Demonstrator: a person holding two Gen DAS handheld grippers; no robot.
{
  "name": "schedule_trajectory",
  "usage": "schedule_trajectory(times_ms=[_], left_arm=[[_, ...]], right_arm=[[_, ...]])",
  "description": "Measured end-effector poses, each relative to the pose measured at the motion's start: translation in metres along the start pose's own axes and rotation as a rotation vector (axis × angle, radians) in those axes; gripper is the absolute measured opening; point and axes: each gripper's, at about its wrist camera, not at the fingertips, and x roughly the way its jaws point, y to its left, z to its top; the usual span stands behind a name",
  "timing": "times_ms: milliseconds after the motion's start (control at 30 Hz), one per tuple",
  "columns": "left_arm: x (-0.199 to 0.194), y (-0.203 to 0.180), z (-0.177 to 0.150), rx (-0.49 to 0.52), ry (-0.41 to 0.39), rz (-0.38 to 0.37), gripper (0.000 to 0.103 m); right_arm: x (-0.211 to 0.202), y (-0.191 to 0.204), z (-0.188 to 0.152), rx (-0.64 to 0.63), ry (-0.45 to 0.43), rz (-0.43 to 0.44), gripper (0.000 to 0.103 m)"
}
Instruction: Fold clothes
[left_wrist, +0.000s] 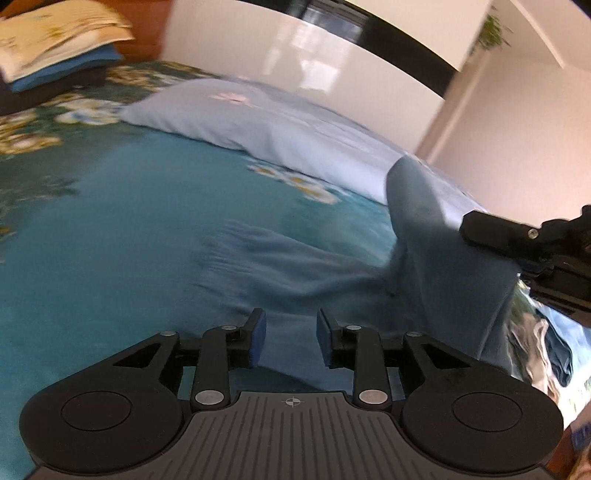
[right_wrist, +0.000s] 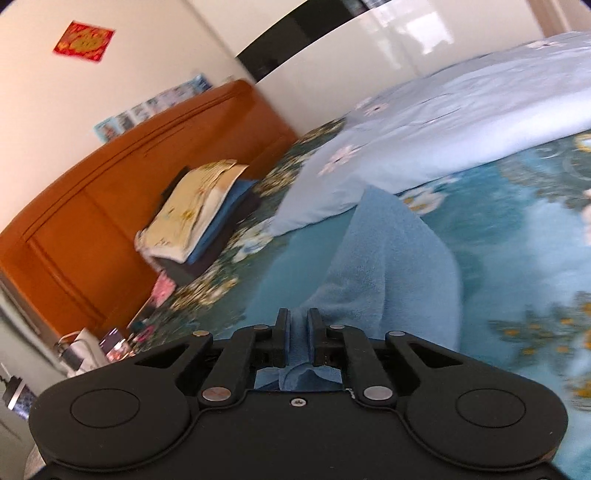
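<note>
on the bed: a blue garment (left_wrist: 332, 266) lies partly spread on the teal floral bedspread (left_wrist: 110, 229), one part lifted into a peak at its right side.
right gripper (right_wrist: 296, 338): clenched on a bunch of the blue cloth, fabric pinched between its pads and trailing forward in a raised ridge.
left gripper (left_wrist: 291, 341): released, jaws apart, low over the near edge of the garment; cloth shows between the fingers but nothing is pinched.
surroundings: a pale blue quilt (left_wrist: 280, 125) lies just beyond the garment; a stack of folded items (right_wrist: 199, 210) sits near the orange headboard (right_wrist: 110, 177).
view quality: both views are motion-blurred, so the garment type appears to be a fleece top or towel, not confirmed.
step in hand, judged: carrying a held edge over the flat part.
advice: keep the right grip firm, pin or match the opposite corner with the left, and lay the fold down without dragging the lower layer.
</note>
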Motion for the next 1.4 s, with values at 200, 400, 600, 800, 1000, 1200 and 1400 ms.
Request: schedule_trajectory(times_ms=[200,400,600,800,1000,1200,1400], left_arm=[[-0.006,0.016,-0.005,-0.007,0.015,-0.02,0.03],[-0.004,0.013,-0.009,0.01,0.012,-0.028,0.035],[-0.005,0.014,-0.011,0.016,0.006,-0.022,0.037],[-0.017,0.02,-0.008,0.004,-0.017,-0.014,0.057],[-0.03,0.03,-0.006,-0.012,-0.043,0.008,0.062],[-0.04,0.044,-0.004,-0.059,-0.055,0.019,0.066],[-0.04,0.046,-0.002,-0.078,-0.051,-0.003,0.069]], right_arm=[[0.049,0.029,-0.012,-0.092,0.076,-0.01,0.002],[0.036,0.023,-0.015,-0.128,0.07,-0.083,0.009],[0.037,0.019,-0.027,-0.184,0.129,-0.161,0.018],[0.036,0.029,-0.044,-0.275,0.163,-0.157,0.047],[0.038,0.038,-0.061,-0.372,0.227,-0.166,0.055],[0.038,0.054,-0.069,-0.524,0.232,-0.21,0.056],[0.029,0.056,-0.069,-0.612,0.247,-0.268,0.055]])
